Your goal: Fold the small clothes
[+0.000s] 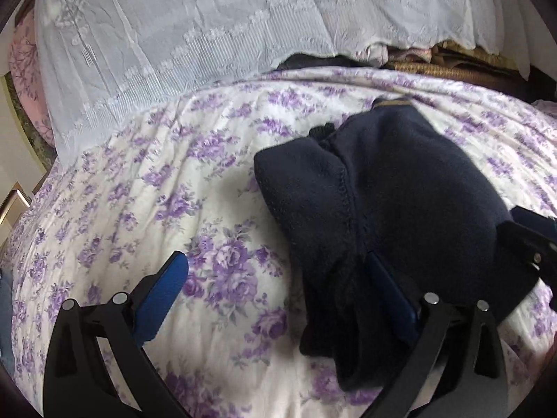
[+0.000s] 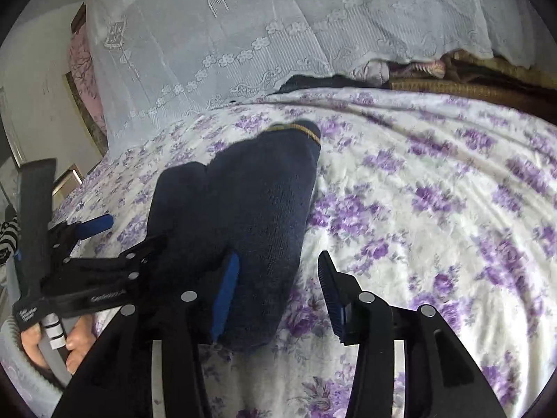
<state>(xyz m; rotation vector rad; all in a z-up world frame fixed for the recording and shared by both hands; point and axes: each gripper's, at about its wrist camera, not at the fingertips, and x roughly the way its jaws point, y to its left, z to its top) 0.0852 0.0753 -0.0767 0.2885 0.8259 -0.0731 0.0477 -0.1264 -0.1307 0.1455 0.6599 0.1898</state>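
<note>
A dark navy sock bundle [image 1: 400, 188] with a thin gold stripe at its cuff lies on the purple-flowered bedsheet [image 1: 181, 188]. My left gripper [image 1: 282, 289] is open; its right finger is tucked under the bundle's near edge, its left finger rests on bare sheet. In the right wrist view the same bundle [image 2: 250, 195] lies ahead and left. My right gripper [image 2: 278, 296] is open; its left finger touches the bundle's near end, its right finger is over the sheet. The left gripper [image 2: 94, 230] shows at the far left.
A white lace cover [image 1: 181, 35] drapes over the bedding at the back. Folded fabrics and a woven mat [image 2: 470, 83] lie at the back right. A pink pillow [image 1: 24, 69] sits at the far left. The person's hand [image 2: 52, 345] holds the left tool.
</note>
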